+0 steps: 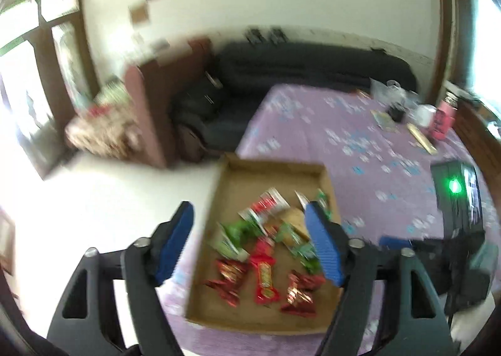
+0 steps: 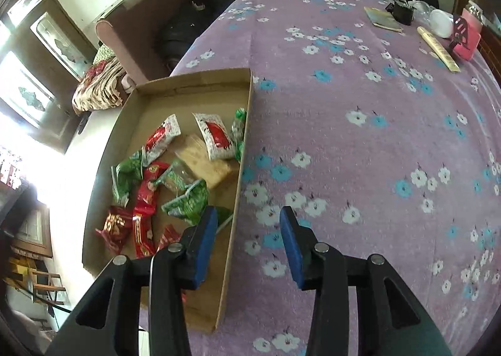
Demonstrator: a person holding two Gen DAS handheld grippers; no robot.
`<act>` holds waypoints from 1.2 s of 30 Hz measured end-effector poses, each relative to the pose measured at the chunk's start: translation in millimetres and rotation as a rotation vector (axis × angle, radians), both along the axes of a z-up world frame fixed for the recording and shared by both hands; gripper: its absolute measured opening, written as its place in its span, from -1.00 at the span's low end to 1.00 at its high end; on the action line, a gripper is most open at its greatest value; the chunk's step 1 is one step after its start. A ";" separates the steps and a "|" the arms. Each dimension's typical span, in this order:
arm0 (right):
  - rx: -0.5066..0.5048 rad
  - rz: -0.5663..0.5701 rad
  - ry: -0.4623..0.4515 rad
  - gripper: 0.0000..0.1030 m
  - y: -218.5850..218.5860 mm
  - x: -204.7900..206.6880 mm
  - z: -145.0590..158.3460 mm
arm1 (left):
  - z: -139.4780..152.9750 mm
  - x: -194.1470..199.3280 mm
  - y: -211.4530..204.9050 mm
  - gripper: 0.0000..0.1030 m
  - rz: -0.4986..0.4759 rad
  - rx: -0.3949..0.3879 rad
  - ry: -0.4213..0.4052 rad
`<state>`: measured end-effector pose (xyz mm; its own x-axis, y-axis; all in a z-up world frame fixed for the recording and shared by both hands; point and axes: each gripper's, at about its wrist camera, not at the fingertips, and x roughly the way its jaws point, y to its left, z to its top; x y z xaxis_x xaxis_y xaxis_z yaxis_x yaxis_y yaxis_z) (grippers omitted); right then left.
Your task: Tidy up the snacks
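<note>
A shallow cardboard tray [image 1: 272,165] [image 2: 188,77] sits at the table's left edge, partly overhanging it. Loose snacks lie inside: red packets [image 1: 264,274] [image 2: 147,193], green packets [image 1: 238,231] [image 2: 188,199], white-and-red sachets [image 1: 269,202] [image 2: 216,137] and a tan cracker pack [image 2: 206,162]. My left gripper [image 1: 249,207] hangs above the tray, open wide and holding nothing. My right gripper [image 2: 248,210] is open too; its jaws straddle the tray's right wall from above, one finger over the snacks and one over the cloth, with no pad pressing on anything.
The table wears a purple floral cloth [image 2: 344,105]. At its far right corner stand a pink box [image 2: 466,33], a white cup [image 2: 441,22], a long yellow box [image 2: 438,49] and a booklet [image 2: 382,19]. A dark sofa [image 1: 313,68] lies beyond. A black device with a green light [image 1: 454,187] sits to the right.
</note>
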<state>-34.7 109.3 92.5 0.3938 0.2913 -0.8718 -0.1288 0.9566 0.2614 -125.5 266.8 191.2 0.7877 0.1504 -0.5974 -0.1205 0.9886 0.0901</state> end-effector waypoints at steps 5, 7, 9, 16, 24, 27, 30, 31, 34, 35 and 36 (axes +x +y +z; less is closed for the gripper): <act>0.062 0.129 -0.086 -0.19 7.8 -17.4 21.1 | 45.4 -29.3 -11.5 0.81 0.136 0.040 -0.142; 0.085 0.176 -0.106 -0.17 9.6 -23.8 31.1 | 60.5 -39.3 -11.5 0.82 0.202 0.029 -0.168; 0.100 0.221 -0.148 -0.15 9.5 -31.4 43.3 | 70.3 -47.9 -13.1 0.83 0.246 0.035 -0.187; 0.119 0.329 -0.218 0.17 11.4 -52.5 61.6 | 81.1 -63.1 -20.5 0.86 0.358 -0.005 -0.155; 0.105 0.374 -0.212 0.20 8.5 -64.8 56.2 | 49.0 -52.7 -35.1 0.86 0.382 0.024 0.022; 0.098 0.367 -0.204 0.20 5.6 -66.4 54.2 | 40.3 -52.9 -38.8 0.86 0.370 0.020 0.056; 0.084 0.358 -0.208 0.20 2.3 -69.8 53.9 | 34.1 -53.6 -41.4 0.86 0.357 0.006 0.076; 0.078 0.354 -0.208 0.20 1.1 -70.8 53.9 | 31.9 -53.0 -41.5 0.86 0.352 -0.001 0.080; 0.058 0.340 -0.212 0.20 -2.2 -73.6 53.8 | 28.0 -53.7 -42.4 0.86 0.338 -0.013 0.092; 0.054 0.339 -0.213 0.20 -2.6 -74.4 54.0 | 26.6 -53.8 -43.4 0.86 0.331 -0.018 0.096; 0.047 0.337 -0.212 0.21 -3.2 -75.6 54.0 | 25.7 -53.5 -42.7 0.86 0.327 -0.021 0.098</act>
<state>-110.3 106.2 146.5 0.4394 0.4729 -0.7637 -0.4893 0.8390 0.2380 -179.0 224.2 216.9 0.6384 0.3725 -0.6736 -0.4229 0.9009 0.0974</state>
